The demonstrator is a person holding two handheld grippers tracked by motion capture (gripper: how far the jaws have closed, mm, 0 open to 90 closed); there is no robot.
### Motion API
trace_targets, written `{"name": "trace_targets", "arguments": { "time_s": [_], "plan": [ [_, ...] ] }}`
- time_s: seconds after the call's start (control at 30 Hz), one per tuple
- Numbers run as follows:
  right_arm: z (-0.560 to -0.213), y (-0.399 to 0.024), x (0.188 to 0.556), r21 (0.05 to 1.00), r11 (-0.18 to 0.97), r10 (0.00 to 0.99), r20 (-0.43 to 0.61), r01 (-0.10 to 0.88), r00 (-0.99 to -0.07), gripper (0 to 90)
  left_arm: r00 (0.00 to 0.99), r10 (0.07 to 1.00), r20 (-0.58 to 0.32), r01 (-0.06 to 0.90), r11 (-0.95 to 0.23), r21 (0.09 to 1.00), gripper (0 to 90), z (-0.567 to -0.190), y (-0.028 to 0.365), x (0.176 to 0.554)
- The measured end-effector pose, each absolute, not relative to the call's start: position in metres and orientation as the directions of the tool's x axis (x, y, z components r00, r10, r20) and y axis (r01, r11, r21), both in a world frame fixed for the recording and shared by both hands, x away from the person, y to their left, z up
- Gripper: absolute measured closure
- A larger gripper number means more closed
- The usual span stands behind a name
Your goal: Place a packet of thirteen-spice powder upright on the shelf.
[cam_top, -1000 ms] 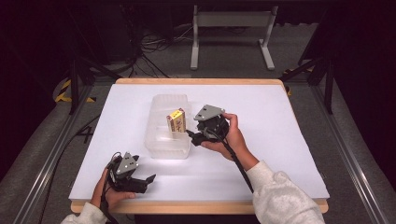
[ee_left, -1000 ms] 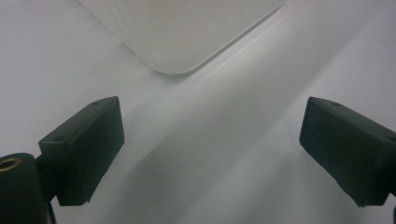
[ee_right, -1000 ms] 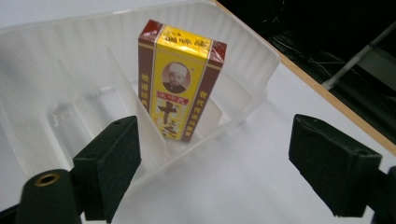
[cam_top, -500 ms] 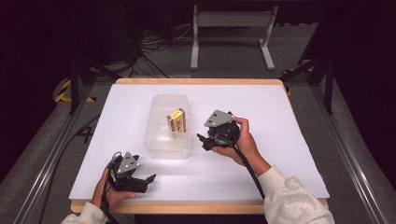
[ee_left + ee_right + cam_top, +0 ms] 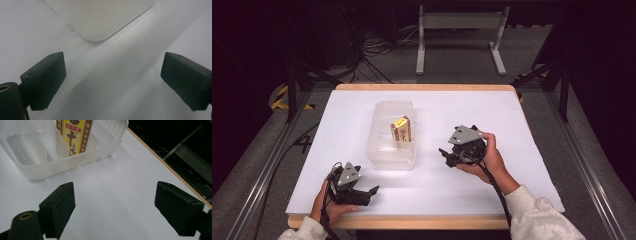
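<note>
Standing upright inside the clear plastic tub [image 5: 393,159] near the middle of the white counter [image 5: 512,110]: 1 yellow packet [image 5: 402,130] with dark printed characters, leaning against the tub's right-hand wall. Hovering just right of the tub, apart from it and aimed back toward it, the right tool [image 5: 446,154], with both jaws spread wide and nothing between them (tub rim and packet close ahead in the right gripper view). Resting low at the counter's near left edge, the left tool [image 5: 371,192], likewise gaping and empty, with 1 rounded tub corner [image 5: 97,37] ahead of it.
</note>
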State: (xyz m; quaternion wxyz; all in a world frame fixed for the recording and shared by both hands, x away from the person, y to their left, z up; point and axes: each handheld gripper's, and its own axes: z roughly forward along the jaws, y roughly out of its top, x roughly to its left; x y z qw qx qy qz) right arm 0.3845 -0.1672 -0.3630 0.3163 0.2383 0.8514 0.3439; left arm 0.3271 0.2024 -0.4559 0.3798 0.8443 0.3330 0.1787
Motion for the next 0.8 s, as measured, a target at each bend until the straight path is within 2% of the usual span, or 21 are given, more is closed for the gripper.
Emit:
{"name": "trace_targets", "arguments": {
  "time_s": [0.8],
  "plan": [
    [-0.384,-0.235,0.365,0.726,0.651,0.649,-0.379,0.224,-0.659,14.9,0.718,0.694,0.055,0.425,-0.499,0.756,6.8,-0.456,0.201,0.327]
  ]
}}
